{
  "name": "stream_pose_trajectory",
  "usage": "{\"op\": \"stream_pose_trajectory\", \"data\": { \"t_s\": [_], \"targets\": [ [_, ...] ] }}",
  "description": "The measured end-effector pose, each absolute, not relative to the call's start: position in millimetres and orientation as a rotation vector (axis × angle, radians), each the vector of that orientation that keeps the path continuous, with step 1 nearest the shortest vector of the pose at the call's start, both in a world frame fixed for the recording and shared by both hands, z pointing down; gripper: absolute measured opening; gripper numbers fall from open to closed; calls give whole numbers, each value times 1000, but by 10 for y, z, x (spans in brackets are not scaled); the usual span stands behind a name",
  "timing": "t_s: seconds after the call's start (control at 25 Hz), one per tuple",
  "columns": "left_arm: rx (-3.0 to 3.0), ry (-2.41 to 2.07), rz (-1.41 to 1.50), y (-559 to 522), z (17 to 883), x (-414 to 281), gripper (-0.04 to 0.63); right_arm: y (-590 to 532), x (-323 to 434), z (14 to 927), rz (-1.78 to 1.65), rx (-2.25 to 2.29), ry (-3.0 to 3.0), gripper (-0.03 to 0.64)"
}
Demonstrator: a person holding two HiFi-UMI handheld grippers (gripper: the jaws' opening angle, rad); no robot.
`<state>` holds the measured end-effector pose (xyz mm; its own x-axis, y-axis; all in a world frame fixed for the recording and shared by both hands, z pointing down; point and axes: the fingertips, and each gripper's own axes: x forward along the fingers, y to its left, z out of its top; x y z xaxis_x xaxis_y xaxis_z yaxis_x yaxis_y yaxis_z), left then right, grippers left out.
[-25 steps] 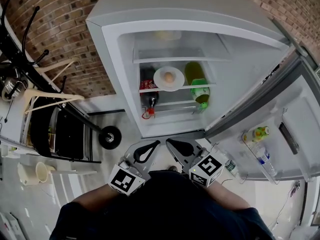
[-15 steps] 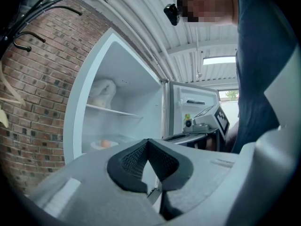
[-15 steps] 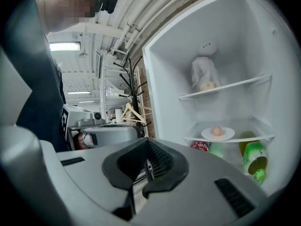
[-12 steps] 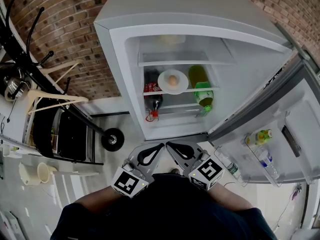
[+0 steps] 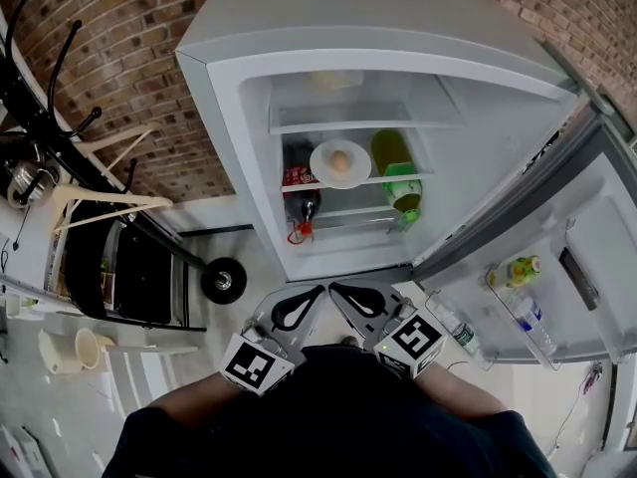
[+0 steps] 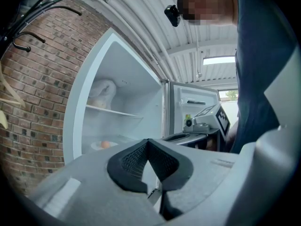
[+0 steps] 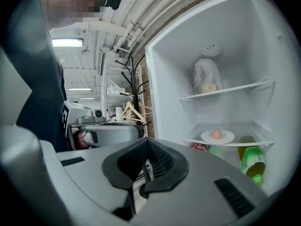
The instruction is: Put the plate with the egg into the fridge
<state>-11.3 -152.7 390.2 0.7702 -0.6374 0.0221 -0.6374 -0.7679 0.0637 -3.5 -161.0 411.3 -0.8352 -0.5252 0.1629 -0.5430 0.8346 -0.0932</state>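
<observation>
- Plate [image 5: 320, 164] sits on the middle shelf of the fridge [image 5: 398, 18], with the egg [image 5: 339, 160] at its centre.
- Cola bottle [image 5: 302, 199] shows lower left of the plate, and a green bottle [image 5: 403, 183] lower right.
- Door [image 5: 557, 227] stands open at the right, with bottles [image 5: 518, 267] in its rack.
- Left gripper [image 5: 311, 293] has its jaws closed, tips touching, with nothing between them. It is low before the fridge, well apart from the plate.
- Right gripper [image 5: 340, 291] is just beside the left gripper, its jaws also closed and empty.
- Coat stand [image 5: 60, 98] with hangers stands by the brick wall at the left.
</observation>
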Motion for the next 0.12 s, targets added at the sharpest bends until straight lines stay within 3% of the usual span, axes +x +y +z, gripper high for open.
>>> {"op": "stream_pose_trajectory", "data": {
  "t_s": [0.12],
  "targets": [
    [2894, -1041, -9, -1549, 3896, -95, -3, -1630, -43, 4113, 202, 849, -2884, 9]
  ]
}}
